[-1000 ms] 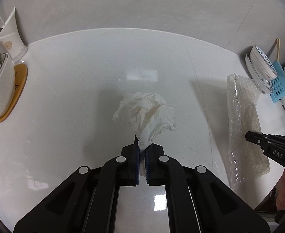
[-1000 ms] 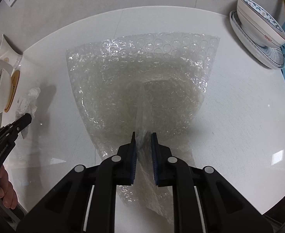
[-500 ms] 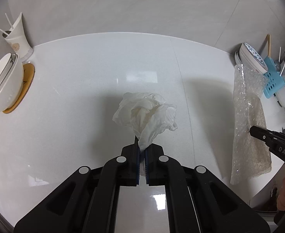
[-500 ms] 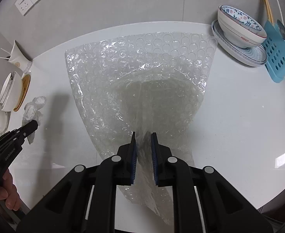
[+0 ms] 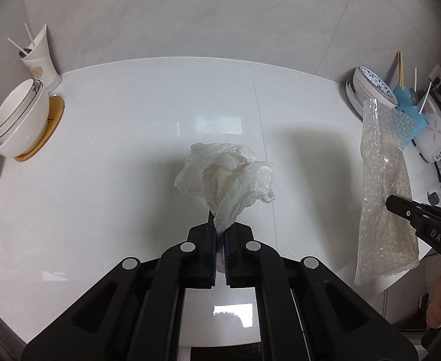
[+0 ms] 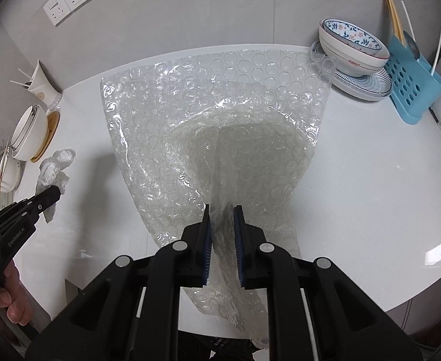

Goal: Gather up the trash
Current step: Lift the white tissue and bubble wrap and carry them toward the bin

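- Counter: broad middle bare, open to passage.
- Left edge: stacked white bowls, cup.
- Right edge: patterned bowls, blue rack.

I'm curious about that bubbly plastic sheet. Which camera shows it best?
The right wrist view: the bubble wrap fills the frame, spread wide, pinched in the right gripper. The left wrist view shows it only edge-on at the far right.

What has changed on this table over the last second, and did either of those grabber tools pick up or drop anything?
Both tools rose and drew back from the white table, so more wall shows. The left gripper lifted the crumpled tissue; the right gripper lifted the bubble wrap, which now hangs clear. Nothing was dropped or newly grabbed. The stacked white bowls and patterned bowls stayed put.
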Motion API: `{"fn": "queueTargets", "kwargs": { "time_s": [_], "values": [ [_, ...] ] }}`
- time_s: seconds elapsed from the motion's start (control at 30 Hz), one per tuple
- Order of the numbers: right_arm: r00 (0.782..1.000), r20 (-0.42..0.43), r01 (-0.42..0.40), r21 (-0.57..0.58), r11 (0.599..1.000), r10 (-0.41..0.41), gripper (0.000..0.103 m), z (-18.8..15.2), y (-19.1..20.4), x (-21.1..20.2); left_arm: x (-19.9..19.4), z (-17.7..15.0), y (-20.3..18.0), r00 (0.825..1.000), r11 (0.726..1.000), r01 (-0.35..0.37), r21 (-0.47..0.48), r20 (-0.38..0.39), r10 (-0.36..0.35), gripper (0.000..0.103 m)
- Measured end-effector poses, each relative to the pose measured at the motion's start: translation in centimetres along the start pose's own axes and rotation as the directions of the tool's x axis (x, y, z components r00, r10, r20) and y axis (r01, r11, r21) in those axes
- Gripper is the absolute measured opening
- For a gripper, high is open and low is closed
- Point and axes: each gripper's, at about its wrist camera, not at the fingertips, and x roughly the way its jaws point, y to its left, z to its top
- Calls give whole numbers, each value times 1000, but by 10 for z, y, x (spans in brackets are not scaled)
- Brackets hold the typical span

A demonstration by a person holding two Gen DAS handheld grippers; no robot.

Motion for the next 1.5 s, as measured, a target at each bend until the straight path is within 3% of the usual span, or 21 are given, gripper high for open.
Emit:
{"fn": "queueTargets", "kwargs": {
  "time_s": [0.9,1.5],
  "values": [
    [999,43,-18,-40,999,20,13,-89,-29,-62,-56,-87,-52,999,1000,-5,-25,41,6,3],
    [999,3,-36,-85,996,36,13,-163,-54,-72,-69,-160,-84,1000,999,8,-50,23,-7,3]
  ]
}}
